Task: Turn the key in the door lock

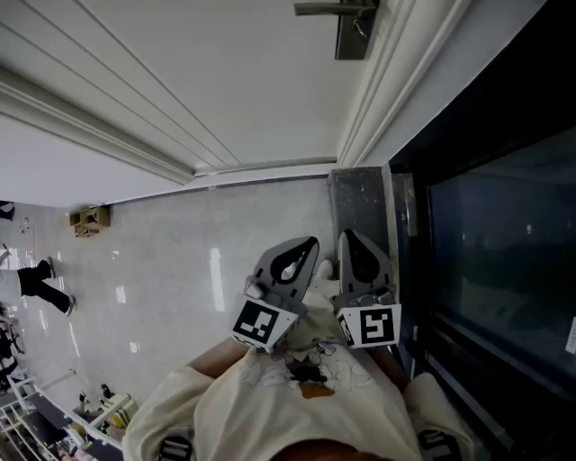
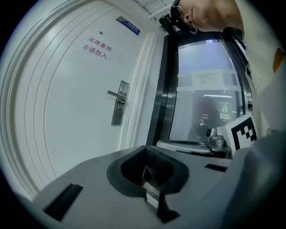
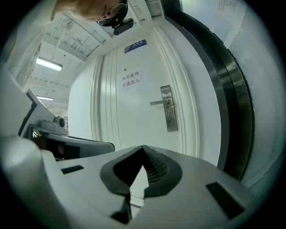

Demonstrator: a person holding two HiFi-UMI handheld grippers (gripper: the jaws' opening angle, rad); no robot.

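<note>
Two grey grippers we hold side by side, left gripper (image 2: pixel 145 150) and right gripper (image 3: pixel 143 147) both closed on nothing; the silver lever-handled door lock (image 3: pixel 169 114) sits well ahead on the white panelled door (image 3: pixel 134 120).

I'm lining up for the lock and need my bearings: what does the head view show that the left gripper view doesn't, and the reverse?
Head view only: the left gripper and right gripper side by side from above, held at the person's chest, and the pale floor up to the door. Left gripper view only: its own jaws shut and empty, plus a red sign and a blue plate on the door. Both: the handle and lock plate; no key can be made out in either.
</note>
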